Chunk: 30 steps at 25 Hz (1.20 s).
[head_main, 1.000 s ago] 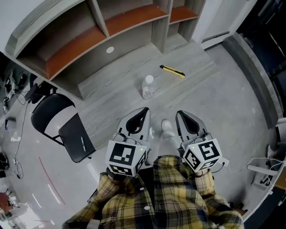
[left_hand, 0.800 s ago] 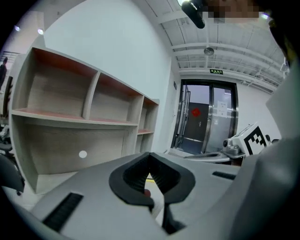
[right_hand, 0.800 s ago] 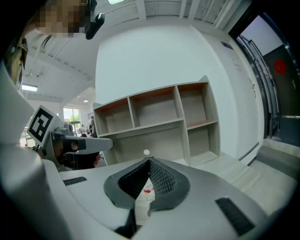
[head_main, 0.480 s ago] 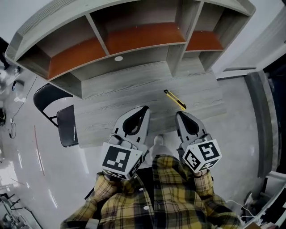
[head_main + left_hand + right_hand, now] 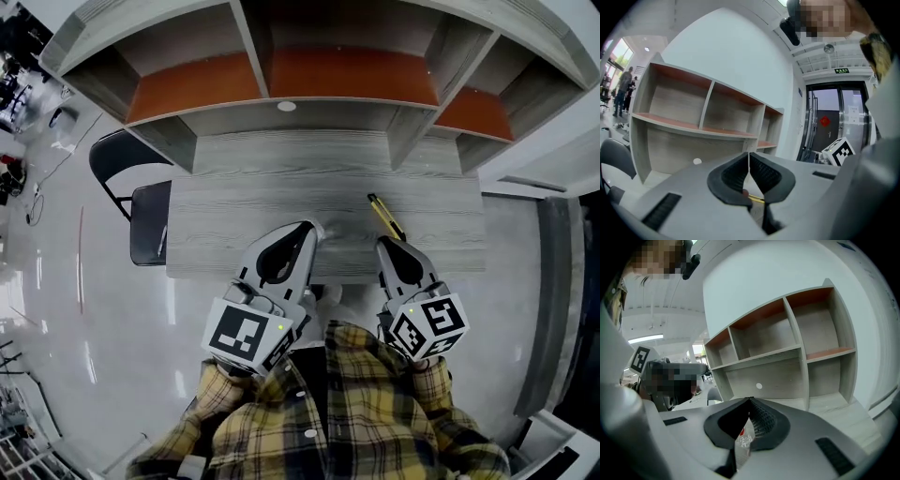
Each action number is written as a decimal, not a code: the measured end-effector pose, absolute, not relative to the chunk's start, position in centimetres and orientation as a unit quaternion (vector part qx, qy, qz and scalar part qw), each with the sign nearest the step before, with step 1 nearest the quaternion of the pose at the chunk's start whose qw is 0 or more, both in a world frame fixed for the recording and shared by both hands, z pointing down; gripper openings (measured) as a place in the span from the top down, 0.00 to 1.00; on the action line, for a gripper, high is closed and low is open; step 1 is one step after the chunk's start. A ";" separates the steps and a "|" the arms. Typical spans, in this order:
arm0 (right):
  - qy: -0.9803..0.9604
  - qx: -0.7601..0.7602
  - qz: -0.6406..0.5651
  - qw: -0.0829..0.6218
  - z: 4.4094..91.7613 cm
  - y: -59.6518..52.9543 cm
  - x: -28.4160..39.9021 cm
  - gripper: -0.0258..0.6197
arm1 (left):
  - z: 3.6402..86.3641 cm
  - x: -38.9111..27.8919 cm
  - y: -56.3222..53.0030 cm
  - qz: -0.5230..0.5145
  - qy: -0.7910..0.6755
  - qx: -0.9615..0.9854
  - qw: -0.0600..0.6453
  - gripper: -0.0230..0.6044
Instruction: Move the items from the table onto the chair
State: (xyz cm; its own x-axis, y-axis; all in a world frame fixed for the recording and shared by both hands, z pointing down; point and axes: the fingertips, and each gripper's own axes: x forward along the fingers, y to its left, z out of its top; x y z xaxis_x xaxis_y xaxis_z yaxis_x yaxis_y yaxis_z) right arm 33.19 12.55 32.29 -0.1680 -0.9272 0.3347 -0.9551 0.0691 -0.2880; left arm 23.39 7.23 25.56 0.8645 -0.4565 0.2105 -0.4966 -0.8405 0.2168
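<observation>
**Knife (image 5: 385,215) sits just beyond the right gripper (image 5: 382,242); chair (image 5: 150,225) stands at the table's (image 5: 234,202) left end**

Both the right gripper and the left gripper (image 5: 312,225) are clenched on nothing, at the table's near edge. The yellow knife lies on the table's right half, slanting far-left to near-right, so the right hand is nearer. A bottle (image 5: 742,442) on the table shows only past the right gripper's closed tips.

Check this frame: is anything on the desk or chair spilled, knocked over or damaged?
Nothing stands out. The yellow utility knife lies flat on the desk, the black chair stands upright beside it, and no spill shows.
</observation>
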 end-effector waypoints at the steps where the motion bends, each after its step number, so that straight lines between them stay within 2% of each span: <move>1: -0.731 0.643 0.226 0.032 32.4 12.5 33.1 0.93 | 26.0 23.2 7.3 0.081 -0.245 0.956 0.139 0.95; 5: -0.728 0.643 0.235 0.037 32.9 12.6 32.5 0.93 | 27.1 22.4 7.2 0.090 -0.249 0.954 0.144 0.94; 14: -0.725 0.644 0.240 0.041 33.4 12.4 32.0 0.93 | 31.2 21.9 6.7 0.115 -0.247 0.951 0.146 0.54; 17: -0.720 0.647 0.246 0.043 33.8 12.5 32.4 0.93 | 33.8 22.0 6.5 0.132 -0.248 0.946 0.164 0.47; 22: -0.707 0.653 0.267 0.044 35.3 13.1 33.0 0.93 | 38.0 22.3 5.6 0.158 -0.249 0.940 0.173 0.40; 30: -0.695 0.651 0.301 0.054 38.1 13.8 33.4 0.93 | 45.7 23.2 5.7 0.243 -0.214 0.932 0.164 0.36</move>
